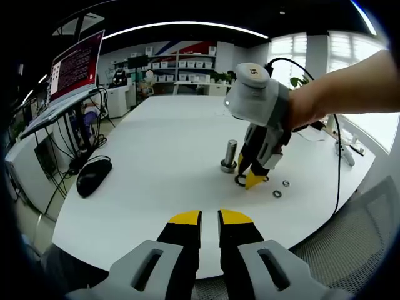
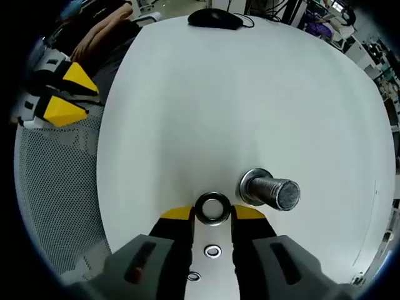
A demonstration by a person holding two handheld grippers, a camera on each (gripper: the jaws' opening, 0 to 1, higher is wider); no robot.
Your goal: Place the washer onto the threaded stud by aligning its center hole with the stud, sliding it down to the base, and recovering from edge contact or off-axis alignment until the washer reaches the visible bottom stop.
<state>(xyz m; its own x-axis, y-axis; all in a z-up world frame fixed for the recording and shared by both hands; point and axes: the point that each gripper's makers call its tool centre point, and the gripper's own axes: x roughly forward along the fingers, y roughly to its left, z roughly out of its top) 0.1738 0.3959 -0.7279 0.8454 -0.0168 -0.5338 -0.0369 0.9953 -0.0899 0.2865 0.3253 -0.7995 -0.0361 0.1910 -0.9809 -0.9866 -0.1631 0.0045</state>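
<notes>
A short metal threaded stud (image 1: 230, 156) (image 2: 269, 190) stands upright on its round base on the white table (image 1: 169, 131) (image 2: 250, 94). My right gripper (image 2: 212, 215) (image 1: 247, 180), held by a hand, is shut on a steel washer (image 2: 212, 208) (image 1: 240, 180). It holds the washer low over the table just beside the stud's base, off the stud's axis. Two loose washers (image 2: 213, 252) (image 1: 277, 194) lie on the table close behind it. My left gripper (image 1: 210, 219) (image 2: 62, 94) hovers at the table's near edge, its jaws almost together with nothing between them.
A black mouse (image 1: 94, 176) (image 2: 215, 19) lies on the table's far-left side, with a raised laptop (image 1: 72, 75) beyond it. A black cable (image 1: 337, 156) trails from the right gripper. A mesh chair (image 2: 56, 187) (image 1: 350, 237) stands at the table's edge.
</notes>
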